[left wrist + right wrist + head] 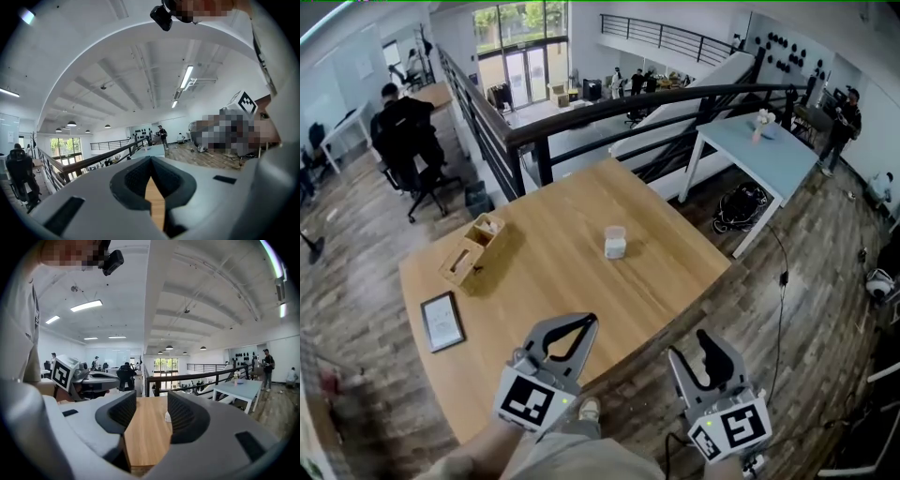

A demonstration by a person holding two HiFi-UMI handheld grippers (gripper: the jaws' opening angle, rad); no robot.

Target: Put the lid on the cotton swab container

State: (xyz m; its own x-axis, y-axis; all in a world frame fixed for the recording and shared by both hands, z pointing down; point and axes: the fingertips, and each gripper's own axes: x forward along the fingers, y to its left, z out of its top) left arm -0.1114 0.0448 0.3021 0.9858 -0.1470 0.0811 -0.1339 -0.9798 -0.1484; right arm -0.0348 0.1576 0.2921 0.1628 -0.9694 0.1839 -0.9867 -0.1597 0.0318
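The cotton swab container is a small box, white below and clear on top, standing near the middle of the wooden table. Whether the clear top is a separate lid cannot be told. A sliver of the container shows beside the right jaw in the right gripper view. My left gripper hovers over the table's near edge with its jaws meeting at the tips and nothing between them. My right gripper is held off the table's near right corner, open and empty. Both are well short of the container.
A wooden organiser box and a flat dark-framed tablet lie on the table's left side. A black railing runs behind the table. A light blue table stands at the far right. People sit and stand further off.
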